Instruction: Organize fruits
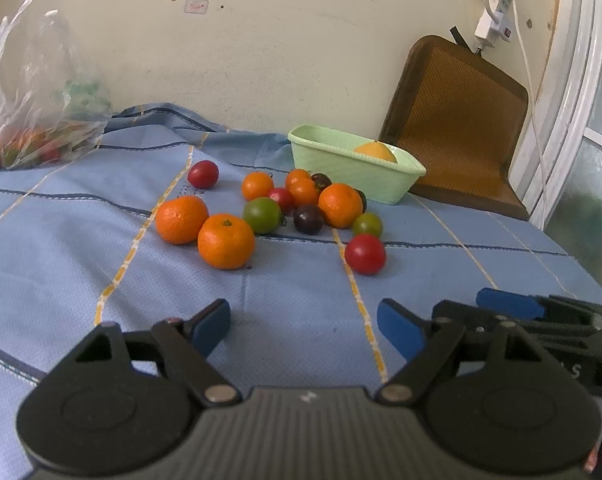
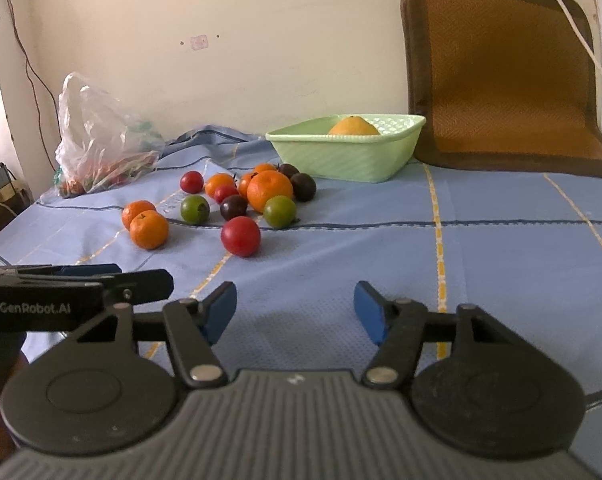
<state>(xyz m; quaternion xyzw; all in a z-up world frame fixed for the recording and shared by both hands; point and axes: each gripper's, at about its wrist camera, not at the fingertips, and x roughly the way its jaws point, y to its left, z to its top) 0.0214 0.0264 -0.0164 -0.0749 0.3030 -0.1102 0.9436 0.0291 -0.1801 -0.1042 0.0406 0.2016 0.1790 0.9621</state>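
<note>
From the left wrist view, the left gripper [image 1: 304, 330] hangs low over the blue checked cloth [image 1: 81, 240] on the worktop, its jaws apart with nothing but cloth between them. Ahead lies a loose cluster of fruits: two tangerines [image 1: 205, 232] touching each other on the left, a red tomato [image 1: 365, 253] nearest on the right, green, dark and orange ones bunched behind. A pale green basket [image 1: 353, 172] stands beyond the cluster, one orange fruit [image 1: 375, 153] inside it. A clear plastic bag [image 1: 41, 92] sits at the far left by the wall. In the right wrist view, the right gripper [image 2: 295, 312] also points at the cluster, jaws apart and empty. The red tomato [image 2: 240, 236] is the closest fruit, the basket [image 2: 341, 152] stands behind, and a brown mat [image 2: 505, 76] leans against the wall beside it.
</note>
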